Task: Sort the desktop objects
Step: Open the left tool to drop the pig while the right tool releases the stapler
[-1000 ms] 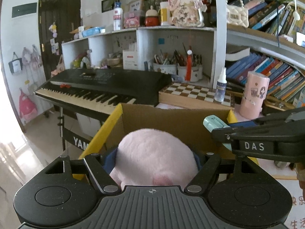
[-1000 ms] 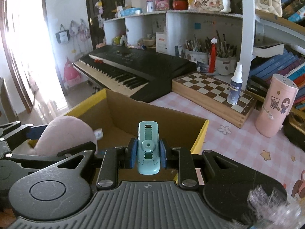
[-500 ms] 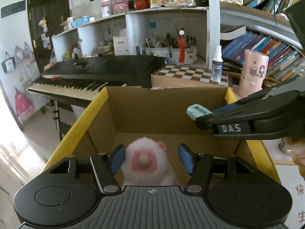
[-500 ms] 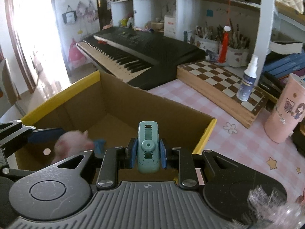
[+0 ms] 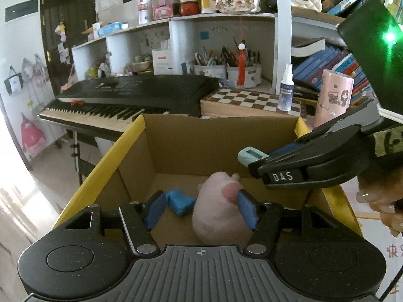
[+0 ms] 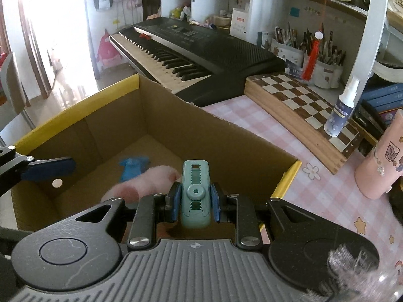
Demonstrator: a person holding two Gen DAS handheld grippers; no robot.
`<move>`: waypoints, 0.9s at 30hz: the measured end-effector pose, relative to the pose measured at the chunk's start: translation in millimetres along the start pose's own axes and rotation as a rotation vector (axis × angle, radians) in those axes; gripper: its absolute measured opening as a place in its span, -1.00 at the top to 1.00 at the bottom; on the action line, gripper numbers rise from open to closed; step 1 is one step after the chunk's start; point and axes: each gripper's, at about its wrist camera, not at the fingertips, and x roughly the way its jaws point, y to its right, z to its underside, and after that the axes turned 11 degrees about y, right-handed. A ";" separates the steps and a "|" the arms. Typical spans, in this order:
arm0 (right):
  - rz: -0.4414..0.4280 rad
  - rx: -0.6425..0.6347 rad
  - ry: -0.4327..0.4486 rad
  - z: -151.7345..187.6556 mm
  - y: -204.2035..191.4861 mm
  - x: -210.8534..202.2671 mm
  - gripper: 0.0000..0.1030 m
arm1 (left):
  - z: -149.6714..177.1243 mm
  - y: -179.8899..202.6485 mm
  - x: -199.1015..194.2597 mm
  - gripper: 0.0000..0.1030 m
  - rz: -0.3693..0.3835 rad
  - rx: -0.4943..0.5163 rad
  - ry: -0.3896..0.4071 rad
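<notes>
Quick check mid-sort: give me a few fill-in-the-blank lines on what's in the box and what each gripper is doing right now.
1. The pink plush toy lies inside the ____ box.
2. The right gripper is shut on a ____ clip.
3. Beside the plush lies a crumpled ____ item.
4. The spray bottle stands on the ____.

Missing words: cardboard; teal; blue; chessboard
</notes>
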 end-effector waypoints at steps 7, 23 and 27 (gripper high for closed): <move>0.009 -0.004 0.006 0.4 -0.3 -0.2 0.52 | -0.3 2.6 -7.8 -0.31 -0.011 0.006 0.018; 0.089 0.086 0.160 -5.3 3.9 -55.7 0.40 | -7.4 -8.3 -35.2 -0.62 -0.055 -0.021 0.126; 0.124 0.119 0.209 -3.0 -1.0 -78.4 0.39 | -7.9 -14.8 -46.1 -0.76 -0.056 -0.046 0.149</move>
